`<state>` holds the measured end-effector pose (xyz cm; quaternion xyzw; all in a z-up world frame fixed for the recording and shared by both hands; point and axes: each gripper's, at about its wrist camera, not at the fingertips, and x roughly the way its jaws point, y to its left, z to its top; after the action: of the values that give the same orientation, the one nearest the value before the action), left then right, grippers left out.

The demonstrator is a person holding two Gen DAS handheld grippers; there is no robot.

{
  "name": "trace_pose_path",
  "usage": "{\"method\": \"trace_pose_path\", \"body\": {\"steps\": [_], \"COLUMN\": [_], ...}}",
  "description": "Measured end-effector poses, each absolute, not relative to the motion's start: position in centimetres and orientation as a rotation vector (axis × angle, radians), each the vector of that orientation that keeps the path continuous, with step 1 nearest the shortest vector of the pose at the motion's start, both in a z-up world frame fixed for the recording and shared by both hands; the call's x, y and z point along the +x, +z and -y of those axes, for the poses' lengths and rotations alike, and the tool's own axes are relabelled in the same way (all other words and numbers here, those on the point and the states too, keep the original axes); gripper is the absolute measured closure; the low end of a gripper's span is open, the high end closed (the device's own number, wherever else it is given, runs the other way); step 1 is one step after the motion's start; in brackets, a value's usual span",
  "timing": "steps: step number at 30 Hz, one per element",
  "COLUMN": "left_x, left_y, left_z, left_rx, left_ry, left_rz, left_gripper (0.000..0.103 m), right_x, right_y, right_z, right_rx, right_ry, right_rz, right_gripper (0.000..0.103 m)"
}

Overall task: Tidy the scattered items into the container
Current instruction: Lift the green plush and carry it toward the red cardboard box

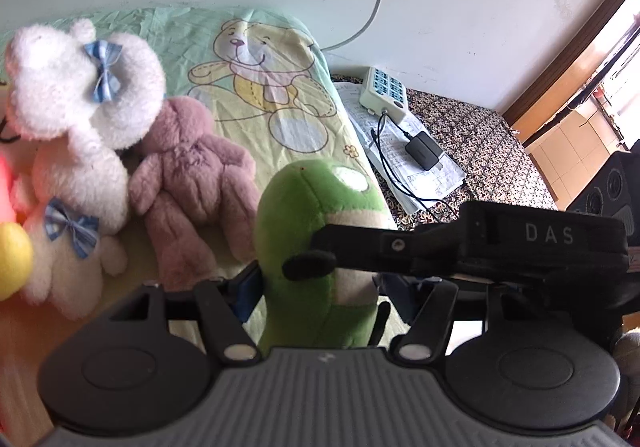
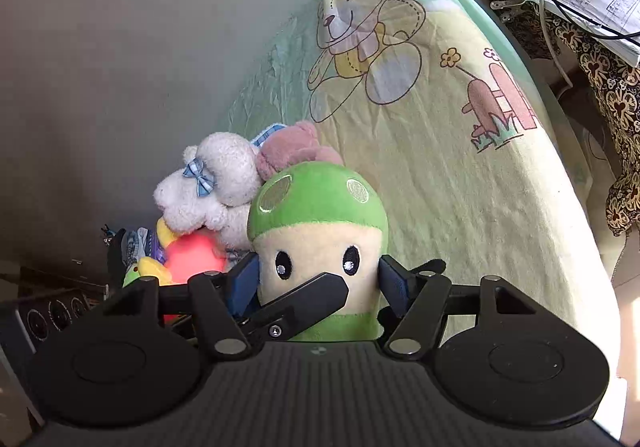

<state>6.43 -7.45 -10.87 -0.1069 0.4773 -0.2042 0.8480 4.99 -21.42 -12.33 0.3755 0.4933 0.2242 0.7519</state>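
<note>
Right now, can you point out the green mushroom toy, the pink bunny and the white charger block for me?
green mushroom toy (image 2: pixel 316 203): right wrist view, on its green cap.
pink bunny (image 1: pixel 188 171): left wrist view, on its belly.
white charger block (image 1: pixel 386 91): left wrist view, on its top face.

Home bedroom, cartoon-bear bedsheet (image 1: pixel 256 87) on bed, plush toys (image 1: pixel 80 95), power strip (image 1: pixel 384 93) on bedside cloth
</note>
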Motion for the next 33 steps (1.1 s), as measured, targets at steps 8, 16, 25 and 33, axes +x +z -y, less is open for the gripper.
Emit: {"method": "trace_pose_path", "body": {"steps": [8, 16, 25, 33], "left_x": [1.0, -3.8, -6.8, -9.0], "left_y": [-7.6, -3.6, 0.9, 1.6], "left_z": [4.8, -0.7, -11.4, -25.0], "left_rx": [-0.250, -0.258, -0.234, -0.172], "left_ry": [-0.402, -0.352, -0.301, -0.184], "left_rz": [-0.933, -0.820, -0.682, -0.684], "left_gripper": [0.037, 0.037, 0.037, 0.037], "right_x": [1.9, -0.7, -2.1, -2.5], "right_y": [-9.1, -5.5, -1.1, -1.1], "right_z": [19.4, 14.4, 4.0, -10.8], "right_rx": [0.755, 0.702, 0.638, 0.639], "right_ry": [0.565, 0.668, 0.745, 0.831], "right_rz": [-1.076, -1.012, -0.886, -0.882], "right_gripper": [0.036, 0.036, 0.035, 0.035]}}
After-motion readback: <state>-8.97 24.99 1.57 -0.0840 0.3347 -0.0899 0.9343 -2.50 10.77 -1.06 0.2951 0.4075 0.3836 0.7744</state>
